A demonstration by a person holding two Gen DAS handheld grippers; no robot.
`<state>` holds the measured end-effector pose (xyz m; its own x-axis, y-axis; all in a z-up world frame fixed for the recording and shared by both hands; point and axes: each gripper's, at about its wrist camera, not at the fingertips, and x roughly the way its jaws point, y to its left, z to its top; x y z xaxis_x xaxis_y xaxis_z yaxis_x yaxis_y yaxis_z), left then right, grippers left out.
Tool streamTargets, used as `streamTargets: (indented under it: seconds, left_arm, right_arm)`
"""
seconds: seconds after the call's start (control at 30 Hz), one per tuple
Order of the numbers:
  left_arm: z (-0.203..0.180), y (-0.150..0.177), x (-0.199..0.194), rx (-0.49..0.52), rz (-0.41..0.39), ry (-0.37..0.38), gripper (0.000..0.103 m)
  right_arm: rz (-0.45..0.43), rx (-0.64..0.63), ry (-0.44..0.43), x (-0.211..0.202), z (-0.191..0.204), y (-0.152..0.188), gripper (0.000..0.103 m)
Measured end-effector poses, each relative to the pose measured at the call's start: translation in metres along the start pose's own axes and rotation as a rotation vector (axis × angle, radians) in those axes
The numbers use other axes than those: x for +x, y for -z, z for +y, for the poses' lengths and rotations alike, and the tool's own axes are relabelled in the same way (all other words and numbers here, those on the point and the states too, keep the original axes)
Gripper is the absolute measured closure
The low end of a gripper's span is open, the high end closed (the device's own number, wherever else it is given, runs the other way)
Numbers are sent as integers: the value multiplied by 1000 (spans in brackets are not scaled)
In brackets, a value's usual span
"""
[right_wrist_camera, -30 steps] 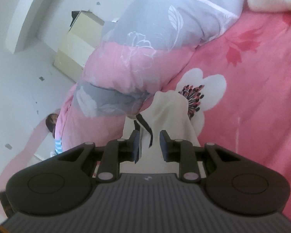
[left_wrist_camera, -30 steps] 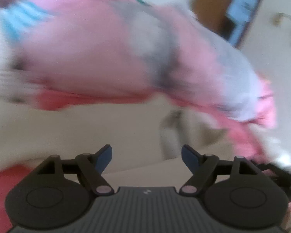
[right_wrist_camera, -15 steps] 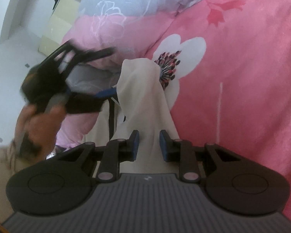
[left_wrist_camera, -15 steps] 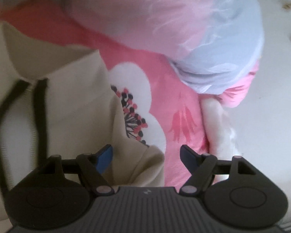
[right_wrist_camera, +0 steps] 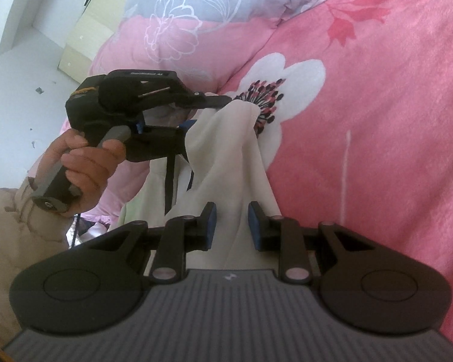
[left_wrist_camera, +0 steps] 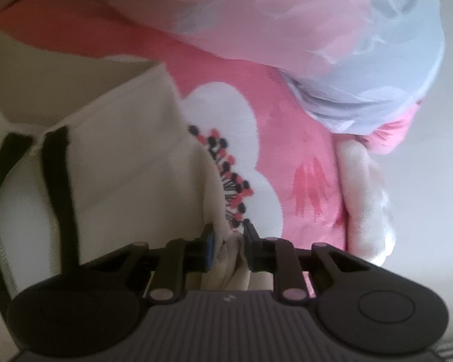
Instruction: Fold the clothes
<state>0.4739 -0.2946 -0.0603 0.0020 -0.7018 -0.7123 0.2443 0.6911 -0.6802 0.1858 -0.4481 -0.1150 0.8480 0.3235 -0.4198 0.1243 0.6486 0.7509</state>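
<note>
A cream garment [left_wrist_camera: 120, 166] with black drawstrings [left_wrist_camera: 57, 166] lies on the pink flowered bedspread [left_wrist_camera: 287, 150]. My left gripper [left_wrist_camera: 229, 238] is closing its jaws on a bunched corner of that garment, and the cloth fills the gap between the pads. In the right wrist view the left gripper [right_wrist_camera: 220, 102], held by a hand [right_wrist_camera: 84, 163], pinches the far corner of the cream garment [right_wrist_camera: 226, 150]. My right gripper [right_wrist_camera: 232, 220] is shut on the near edge of the same garment, which hangs stretched between the two grippers.
A rolled pink and grey-blue duvet [right_wrist_camera: 196, 15] lies along the bedspread [right_wrist_camera: 377, 120] behind the garment. A white fluffy item [left_wrist_camera: 365, 196] sits at the bed's edge. A pale box [right_wrist_camera: 96, 30] stands on the floor. A beige sleeve [right_wrist_camera: 15, 226] is at the lower left.
The left gripper swept across the bed to the garment's far corner and closed its wide jaws on it. The right gripper kept its hold and tipped slightly down.
</note>
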Motion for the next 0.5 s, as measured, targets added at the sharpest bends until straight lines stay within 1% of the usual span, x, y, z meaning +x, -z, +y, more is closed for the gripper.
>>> streamTargets:
  seconds: [0.07, 0.13, 0.2, 0.27, 0.3, 0.37, 0.4, 0.47, 0.5]
  left_arm:
    - [-1, -1, -4, 25, -27, 61, 84]
    - [3, -3, -11, 29, -61, 125, 87]
    - [10, -5, -11, 22, -83, 158, 89]
    - [22, -5, -10, 15, -135, 207, 99]
    - [27, -5, -8, 9, -161, 235, 100]
    - [37, -6, -3, -7, -203, 301, 100]
    - [41, -6, 1, -17, -210, 321, 100]
    - [46, -8, 5, -38, -197, 349, 95]
    - [47, -9, 4, -44, -186, 344, 84]
  right_arm:
    - [-1, 3, -1, 0, -1, 0, 80]
    - [-4, 5, -2, 1, -1, 0, 80]
    - [-12, 4, -7, 0, -1, 0, 80]
    - [-17, 6, -3, 0, -1, 0, 80]
    - [-19, 9, 2, -1, -1, 0, 80]
    - [-29, 14, 13, -2, -1, 0, 80]
    - [-40, 15, 19, -4, -2, 0, 80]
    - [-51, 18, 29, -5, -4, 0, 80]
    - [-53, 24, 30, -5, -6, 0, 80]
